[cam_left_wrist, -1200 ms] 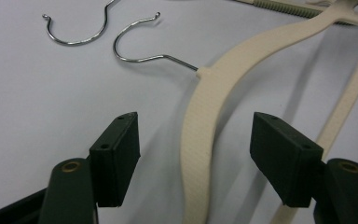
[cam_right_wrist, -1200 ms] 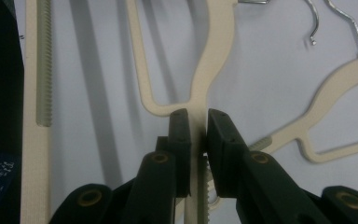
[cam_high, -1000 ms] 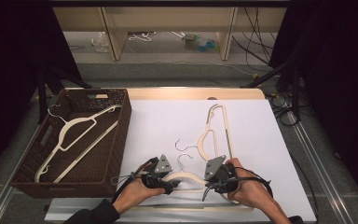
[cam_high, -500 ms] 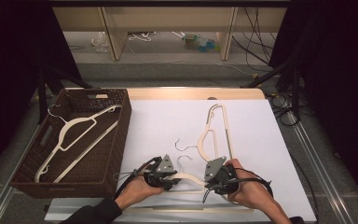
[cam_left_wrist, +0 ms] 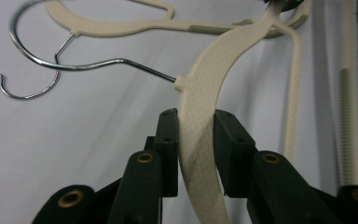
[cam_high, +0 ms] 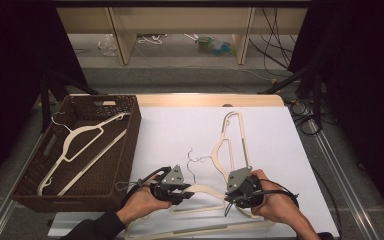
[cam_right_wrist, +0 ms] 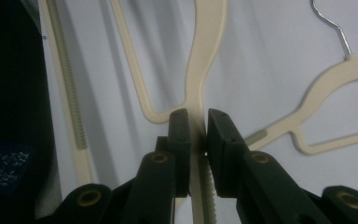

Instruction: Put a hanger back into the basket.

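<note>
Cream plastic sits between both pairs of black jaws at the bottom of the high view: the near hanger is now held at two places. The left gripper has just been closing, and in the left gripper view its pads press the flat shoulder just below the wire hook. A second ago those jaws stood wide around it. The right gripper is clamped on the hanger's other shoulder, pads tight on the thin edge. With both ends gripped, the hanger looks ready to be lifted, probably toward the brown basket at the left of the frame, where one hanger already lies. Farther up the white sheet, a second hanger rests untouched.
</note>
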`<state>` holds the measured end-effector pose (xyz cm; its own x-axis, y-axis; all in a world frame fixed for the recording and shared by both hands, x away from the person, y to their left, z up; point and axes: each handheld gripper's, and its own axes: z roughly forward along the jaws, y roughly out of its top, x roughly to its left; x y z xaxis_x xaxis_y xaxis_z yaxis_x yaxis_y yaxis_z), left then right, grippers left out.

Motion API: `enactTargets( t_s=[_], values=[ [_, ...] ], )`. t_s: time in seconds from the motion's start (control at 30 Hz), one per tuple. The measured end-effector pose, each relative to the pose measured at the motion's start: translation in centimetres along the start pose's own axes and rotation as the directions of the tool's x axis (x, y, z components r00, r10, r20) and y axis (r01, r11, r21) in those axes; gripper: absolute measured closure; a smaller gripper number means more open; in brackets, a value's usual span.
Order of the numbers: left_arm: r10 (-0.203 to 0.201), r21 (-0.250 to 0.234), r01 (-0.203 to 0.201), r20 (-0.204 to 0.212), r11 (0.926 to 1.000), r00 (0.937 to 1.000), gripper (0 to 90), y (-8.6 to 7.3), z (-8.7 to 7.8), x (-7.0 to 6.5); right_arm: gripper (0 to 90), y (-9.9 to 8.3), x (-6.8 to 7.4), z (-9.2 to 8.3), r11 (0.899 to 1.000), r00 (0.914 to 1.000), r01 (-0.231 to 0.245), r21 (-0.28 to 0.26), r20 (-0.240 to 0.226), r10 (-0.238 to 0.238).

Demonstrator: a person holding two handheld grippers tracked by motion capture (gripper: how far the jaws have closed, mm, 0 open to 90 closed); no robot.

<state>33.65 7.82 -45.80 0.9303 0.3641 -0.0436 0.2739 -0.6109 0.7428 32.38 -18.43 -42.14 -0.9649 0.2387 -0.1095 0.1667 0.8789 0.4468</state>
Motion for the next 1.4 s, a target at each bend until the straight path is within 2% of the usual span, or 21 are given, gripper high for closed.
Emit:
enactTargets(
  t_s=[0.1, 0.23, 0.33, 0.4, 0.43, 0.5, 0.6, 0.63, 0.7, 0.73, 0.8, 0.9, 0.93, 1.03, 1.13, 1.2, 1.3, 1.4],
  values=[
    [-0.007, -0.008, 0.007, 0.022, 0.9999, 0.9997, 73.8, 0.0, -0.6, -0.2, 80.6, -0.2, 0.0, 0.0, 0.999, 0.9997, -0.018, -0.029, -0.015, 0.018],
    [-0.044, -0.040, 0.047, 0.070, 0.9981, 0.9966, 75.2, 0.1, -1.7, -0.3, 78.6, -0.2, 0.1, -0.6, 0.996, 0.9983, -0.056, -0.073, -0.021, 0.054],
    [-0.052, -0.062, 0.059, 0.103, 0.9963, 0.9933, 76.6, 0.2, -2.4, -0.4, 70.3, 0.0, 0.3, -1.5, 0.989, 0.9969, -0.077, -0.123, -0.022, 0.075],
    [-0.084, -0.105, 0.098, 0.131, 0.9896, 0.9879, 79.5, 0.5, -3.1, -0.6, 64.5, 0.2, 0.6, -2.2, 0.983, 0.9951, -0.098, -0.152, -0.011, 0.098],
    [-0.078, -0.121, 0.098, 0.156, 0.9879, 0.9846, 80.5, 0.7, -3.4, -0.7, 61.9, 0.3, 0.7, -2.4, 0.981, 0.9942, -0.106, -0.164, 0.004, 0.108],
    [-0.075, -0.125, 0.096, 0.161, 0.9875, 0.9840, 82.6, 1.1, -3.9, -1.2, 59.8, 0.6, 0.9, -3.3, 0.973, 0.9916, -0.120, -0.198, 0.023, 0.127],
    [-0.062, -0.123, 0.084, 0.175, 0.9888, 0.9826, 84.1, 1.6, -4.2, -1.7, 57.6, 0.7, 1.0, -4.1, 0.964, 0.9903, -0.132, -0.231, 0.011, 0.139],
    [-0.071, -0.123, 0.093, 0.174, 0.9880, 0.9822, 84.7, 1.7, -4.3, -2.0, 57.0, 0.7, 1.0, -4.3, 0.961, 0.9888, -0.140, -0.240, 0.015, 0.148],
    [-0.061, -0.121, 0.082, 0.169, 0.9893, 0.9837, 85.3, 1.9, -4.4, -2.1, 56.2, 0.6, 1.1, -4.4, 0.957, 0.9862, -0.152, -0.248, 0.025, 0.163],
    [-0.075, -0.115, 0.095, 0.167, 0.9888, 0.9832, 85.4, 1.9, -4.5, -2.2, 55.3, 0.5, 1.0, -4.5, 0.955, 0.9856, -0.155, -0.253, 0.027, 0.167],
    [-0.068, -0.115, 0.088, 0.164, 0.9895, 0.9841, 85.5, 2.0, -4.5, -2.0, 53.7, 0.3, 1.0, -4.7, 0.950, 0.9830, -0.162, -0.267, 0.040, 0.179],
    [-0.070, -0.119, 0.086, 0.134, 0.9891, 0.9885, 85.6, 2.4, -4.8, -1.9, 51.5, -0.2, 1.3, -5.0, 0.940, 0.9767, -0.184, -0.289, 0.054, 0.208],
    [-0.068, -0.124, 0.084, 0.125, 0.9887, 0.9898, 85.7, 2.5, -5.0, -1.8, 51.2, -0.4, 1.3, -5.1, 0.942, 0.9789, -0.177, -0.285, 0.048, 0.199],
    [-0.069, -0.126, 0.082, 0.099, 0.9887, 0.9926, 85.7, 3.1, -5.6, -1.4, 51.2, -1.1, 1.7, -5.2, 0.936, 0.9745, -0.193, -0.293, 0.053, 0.218],
    [-0.084, -0.121, 0.094, 0.086, 0.9883, 0.9928, 85.6, 3.6, -6.4, -0.8, 51.2, -1.8, 1.9, -5.2, 0.936, 0.9735, -0.202, -0.287, 0.045, 0.224],
    [-0.108, -0.112, 0.114, 0.061, 0.9872, 0.9923, 85.6, 4.2, -7.2, -0.4, 51.2, -2.3, 2.0, -5.2, 0.934, 0.9726, -0.207, -0.292, 0.043, 0.229],
    [-0.122, -0.120, 0.124, 0.028, 0.9850, 0.9922, 85.6, 5.0, -8.4, 0.1, 50.9, -2.8, 2.1, -5.3, 0.929, 0.9695, -0.219, -0.298, 0.040, 0.242],
    [-0.119, -0.126, 0.117, -0.005, 0.9850, 0.9929, 85.6, 5.8, -9.8, 0.5, 50.0, -3.1, 2.1, -5.4, 0.921, 0.9670, -0.227, -0.316, 0.040, 0.251]
  ],
)
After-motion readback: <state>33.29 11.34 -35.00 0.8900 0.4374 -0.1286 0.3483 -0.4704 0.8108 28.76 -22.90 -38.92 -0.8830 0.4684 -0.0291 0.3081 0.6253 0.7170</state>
